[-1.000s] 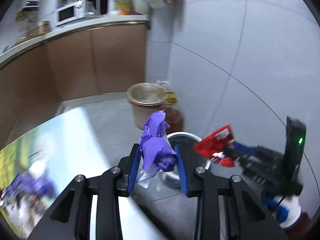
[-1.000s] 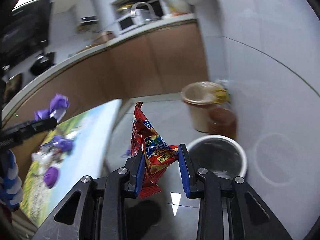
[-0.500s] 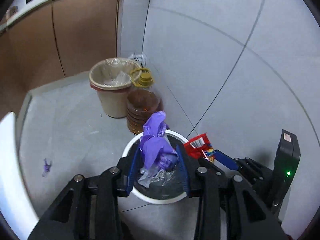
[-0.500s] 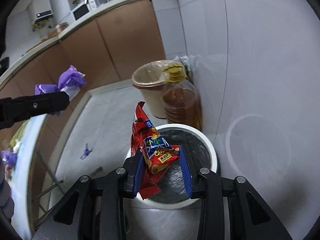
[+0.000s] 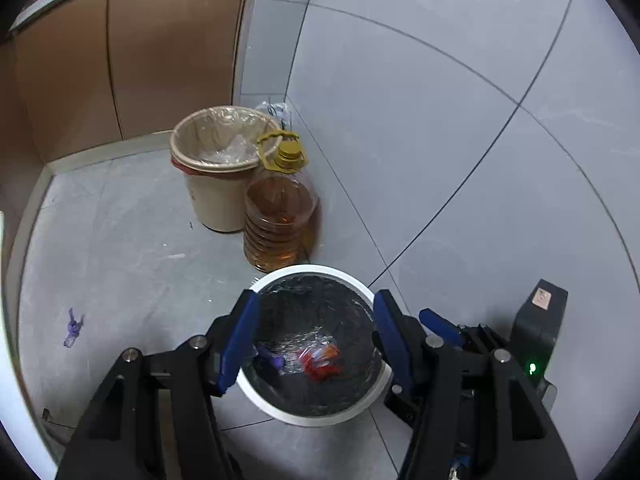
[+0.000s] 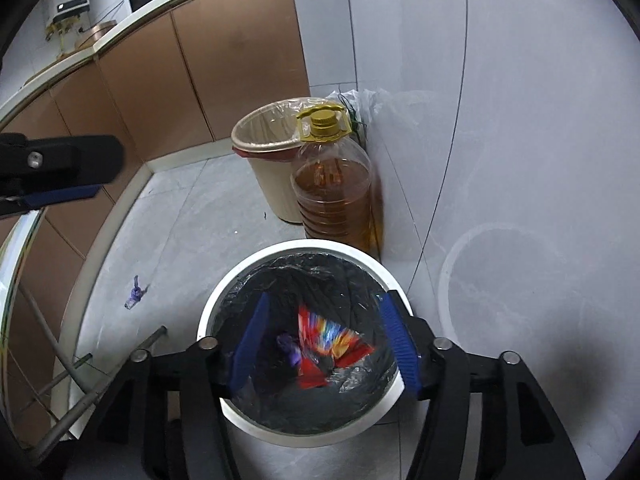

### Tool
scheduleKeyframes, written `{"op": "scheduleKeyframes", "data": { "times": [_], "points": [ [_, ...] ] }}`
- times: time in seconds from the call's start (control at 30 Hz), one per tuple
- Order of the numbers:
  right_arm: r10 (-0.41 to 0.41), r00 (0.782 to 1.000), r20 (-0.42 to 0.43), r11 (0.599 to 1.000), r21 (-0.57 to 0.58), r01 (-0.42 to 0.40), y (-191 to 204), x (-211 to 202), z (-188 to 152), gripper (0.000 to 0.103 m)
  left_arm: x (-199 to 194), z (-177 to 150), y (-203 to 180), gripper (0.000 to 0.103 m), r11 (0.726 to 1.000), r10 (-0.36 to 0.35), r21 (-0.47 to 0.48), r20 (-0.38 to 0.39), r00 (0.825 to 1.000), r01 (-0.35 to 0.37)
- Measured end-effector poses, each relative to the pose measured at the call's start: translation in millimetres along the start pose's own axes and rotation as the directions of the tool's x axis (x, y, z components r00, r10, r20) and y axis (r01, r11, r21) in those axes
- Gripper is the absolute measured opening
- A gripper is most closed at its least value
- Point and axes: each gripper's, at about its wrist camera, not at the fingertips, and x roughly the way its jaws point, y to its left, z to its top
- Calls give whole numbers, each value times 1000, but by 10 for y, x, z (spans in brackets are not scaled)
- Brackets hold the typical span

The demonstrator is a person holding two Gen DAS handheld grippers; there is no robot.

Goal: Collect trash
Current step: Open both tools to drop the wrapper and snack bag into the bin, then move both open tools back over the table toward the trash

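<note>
A white-rimmed trash bin (image 5: 280,406) (image 6: 224,296) lined with a black bag stands on the floor by the wall. Both grippers hover over it. My left gripper (image 5: 314,336) has its jaws opening, nothing between them; the purple wrapper (image 5: 271,359) lies down in the bin. My right gripper (image 6: 322,340) has its jaws opening too, and the red snack packet (image 6: 332,340), blurred, is falling free into the bin beside the purple wrapper (image 6: 290,348). The red packet (image 5: 320,362) shows in the left wrist view too. The right gripper's finger (image 5: 440,326) shows at the left view's lower right.
A beige bin (image 5: 220,168) (image 6: 268,160) with a clear liner and a large oil bottle (image 5: 280,220) (image 6: 334,192) stand behind the white bin against the wall. A small purple scrap (image 5: 72,326) (image 6: 134,292) lies on the floor at left. Brown cabinets (image 6: 200,60) line the back.
Both grippers came down over the white bin and opened. The purple wrapper dropped from the left one and the red packet from the right one into the bin.
</note>
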Motion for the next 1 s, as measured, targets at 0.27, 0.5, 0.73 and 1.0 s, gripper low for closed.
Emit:
{"op": "scheduleKeyframes", "data": {
  "times": [0.27,0.5,0.73,1.0],
  "points": [
    [35,998,45,999,-35,-34,231,-396,-17,59,-692,-86,129,58,999,42,-34,107,993,-39],
    [91,988,125,993,-80,-82,542,-1027,32,59,-1493,-233,194,58,994,107,-53,237,966,-97],
    [169,959,226,979,-151,-137,914,-1784,102,63,-2268,-553,262,62,985,175,-56,313,933,-166],
    [269,919,288,944,-268,-192,1468,-2579,33,66,-3066,-1022,478,63,965,263,-107,388,883,-241]
  ]
}}
